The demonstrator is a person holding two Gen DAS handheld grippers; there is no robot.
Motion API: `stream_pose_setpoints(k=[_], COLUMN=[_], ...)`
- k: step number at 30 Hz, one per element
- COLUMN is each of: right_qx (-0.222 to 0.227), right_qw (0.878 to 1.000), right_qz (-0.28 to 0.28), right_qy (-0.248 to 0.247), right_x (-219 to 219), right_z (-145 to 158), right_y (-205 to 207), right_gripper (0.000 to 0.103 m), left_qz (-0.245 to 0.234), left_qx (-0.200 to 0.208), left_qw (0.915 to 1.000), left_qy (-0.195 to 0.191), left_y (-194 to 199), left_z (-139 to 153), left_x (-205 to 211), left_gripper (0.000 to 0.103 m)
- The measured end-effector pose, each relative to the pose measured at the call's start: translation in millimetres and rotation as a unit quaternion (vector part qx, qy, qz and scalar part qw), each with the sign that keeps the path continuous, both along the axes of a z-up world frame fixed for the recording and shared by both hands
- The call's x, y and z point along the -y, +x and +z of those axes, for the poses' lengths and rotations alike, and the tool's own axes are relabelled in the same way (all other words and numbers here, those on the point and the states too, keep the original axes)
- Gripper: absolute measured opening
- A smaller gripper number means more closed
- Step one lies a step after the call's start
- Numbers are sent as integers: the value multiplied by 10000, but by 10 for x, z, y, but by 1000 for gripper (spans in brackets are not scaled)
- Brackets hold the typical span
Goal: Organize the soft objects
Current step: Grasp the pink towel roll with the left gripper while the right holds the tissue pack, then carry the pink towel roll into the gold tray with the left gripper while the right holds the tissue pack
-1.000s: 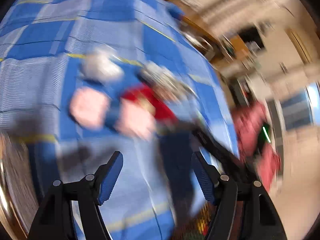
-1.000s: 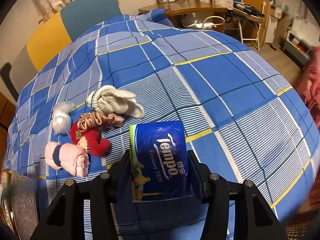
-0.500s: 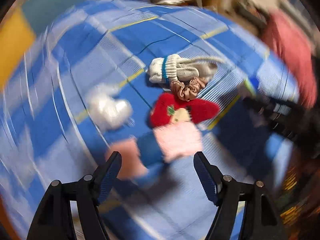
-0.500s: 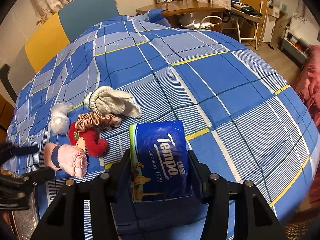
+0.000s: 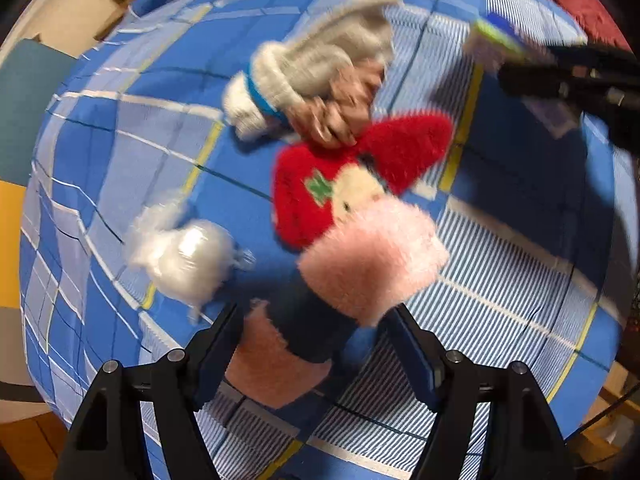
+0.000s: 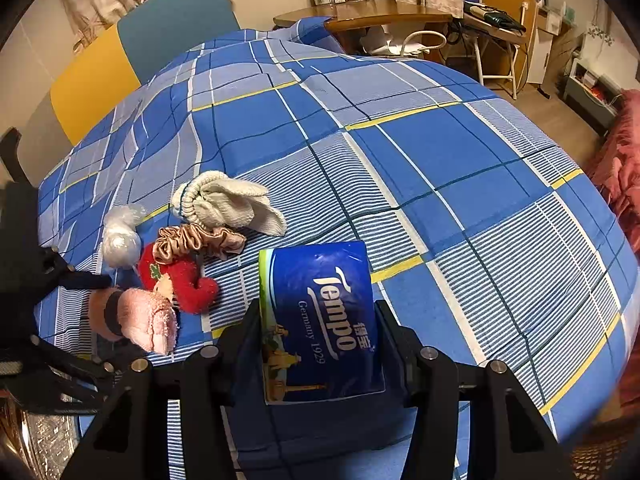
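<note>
Soft things lie on a blue plaid bedspread (image 6: 420, 148). My left gripper (image 5: 316, 354) is open, its fingers either side of a pink fuzzy roll with a dark band (image 5: 360, 268), which also shows in the right wrist view (image 6: 136, 318). Beyond it lie a red plush toy (image 5: 344, 176), a satin scrunchie (image 5: 340, 116), a cream knitted sock (image 5: 312, 68) and a white fluffy ball (image 5: 188, 256). My right gripper (image 6: 316, 320) is shut on a blue Tempo tissue pack (image 6: 320, 320), held above the bed.
A yellow and teal headboard (image 6: 132, 52) stands behind the bed. A wooden desk (image 6: 376, 16) and chair (image 6: 496, 40) are at the back right. A red blanket (image 6: 624, 168) lies off the bed's right side.
My left gripper has swung round and moved down close to the pink roll, now between its open fingers. The right gripper with the tissue pack has stayed still.
</note>
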State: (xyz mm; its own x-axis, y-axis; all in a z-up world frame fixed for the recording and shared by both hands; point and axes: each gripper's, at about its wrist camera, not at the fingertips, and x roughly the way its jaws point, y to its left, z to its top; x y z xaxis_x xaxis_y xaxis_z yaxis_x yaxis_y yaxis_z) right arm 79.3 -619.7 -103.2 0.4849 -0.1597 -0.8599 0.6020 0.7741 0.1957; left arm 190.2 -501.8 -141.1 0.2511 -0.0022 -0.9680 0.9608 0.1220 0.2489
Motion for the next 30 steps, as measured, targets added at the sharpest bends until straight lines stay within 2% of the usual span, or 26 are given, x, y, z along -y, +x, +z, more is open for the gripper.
stream_pose_setpoints(k=[2, 6, 8, 11, 12, 14, 15, 21, 23, 25, 30], right_qx=[8, 7, 22, 38, 34, 38, 36, 39, 46, 71, 118], right_qw=[10000, 9999, 9999, 9998, 9998, 9998, 9999, 9998, 9998, 9997, 9996], right_qz=[-27, -103, -162, -203, -200, -166, -156, -145, -167, -188, -174], right_qy=[-29, -74, -57, -36, -41, -46, -59, -117, -124, -137, -179], right_x=[2, 22, 36, 51, 48, 39, 33, 26, 34, 39, 30], right_z=[7, 18, 20, 22, 21, 21, 23, 25, 27, 35, 51], right_y=[-1, -22, -40, -57, -57, -49, -47, -43, -49, -59, -65], right_gripper=[54, 54, 54, 54, 54, 54, 54, 54, 54, 54, 54], left_qz=[207, 920, 1265, 1555, 1501, 1211, 1100, 1080, 1249, 1550, 2047], left_qx=[18, -281, -624, -1270, -1454, -1018, -831, -655, -667, -780, -1048], left_qw=[9998, 9954, 9900, 9796, 9779, 9874, 9904, 9920, 9897, 9840, 9673], left_qy=[-44, 19, 45, -31, -35, -39, -54, -19, -186, -417, -1075], left_y=[-6, 104, 111, 33, -10, -115, -152, -267, -260, -257, -288], left_z=[-24, 50, 135, 215, 210, 199, 192, 15, 34, 90, 339], left_x=[-9, -79, -132, -247, -261, -254, -240, -208, -223, -318, -550], left_gripper=[75, 53, 42, 42, 43, 45, 51, 53, 50, 42, 40])
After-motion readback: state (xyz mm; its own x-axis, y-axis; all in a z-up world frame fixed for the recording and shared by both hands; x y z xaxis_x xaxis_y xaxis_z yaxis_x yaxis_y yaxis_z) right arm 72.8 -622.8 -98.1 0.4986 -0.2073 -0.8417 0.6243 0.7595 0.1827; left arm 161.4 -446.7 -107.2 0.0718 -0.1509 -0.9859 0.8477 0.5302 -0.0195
